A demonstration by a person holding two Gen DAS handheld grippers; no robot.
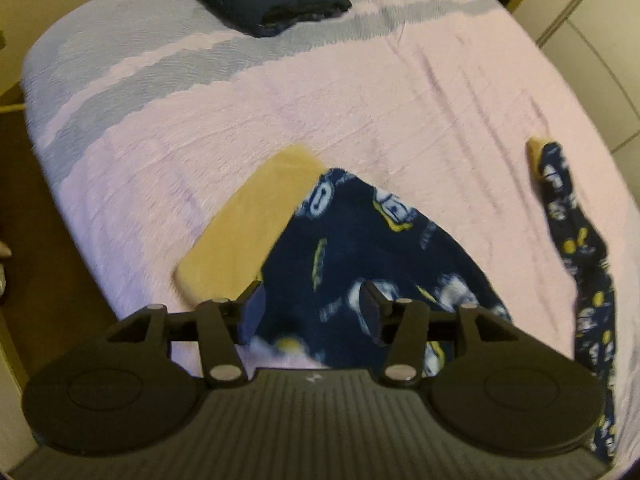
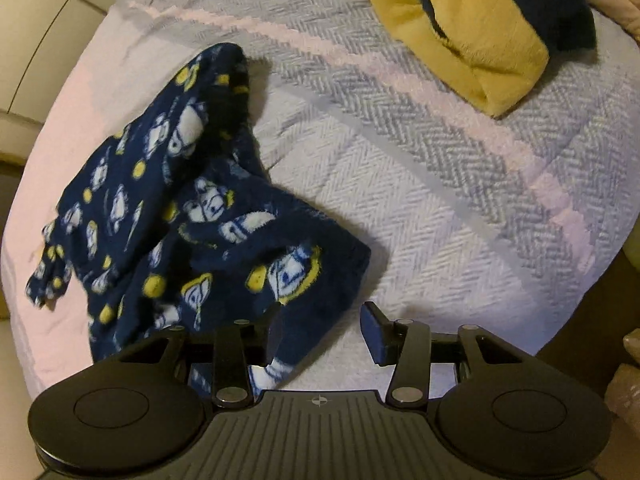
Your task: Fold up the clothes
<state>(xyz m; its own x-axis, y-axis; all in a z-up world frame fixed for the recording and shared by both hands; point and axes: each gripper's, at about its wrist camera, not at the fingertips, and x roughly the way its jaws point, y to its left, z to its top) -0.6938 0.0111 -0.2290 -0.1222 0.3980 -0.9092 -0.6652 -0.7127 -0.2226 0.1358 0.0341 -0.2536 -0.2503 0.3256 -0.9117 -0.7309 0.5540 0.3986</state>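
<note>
Both sets of fingers roughly half open, gripping nothing: left gripper (image 1: 312,308) directly over the printed fleece garment (image 1: 372,248) on the bed (image 1: 360,100), right gripper (image 2: 320,328) at its edge, fabric running away leftward, nearer the left fingers

No words or numbers can be read; the navy printed garment (image 2: 192,216) perhaps shows only pictures.
</note>
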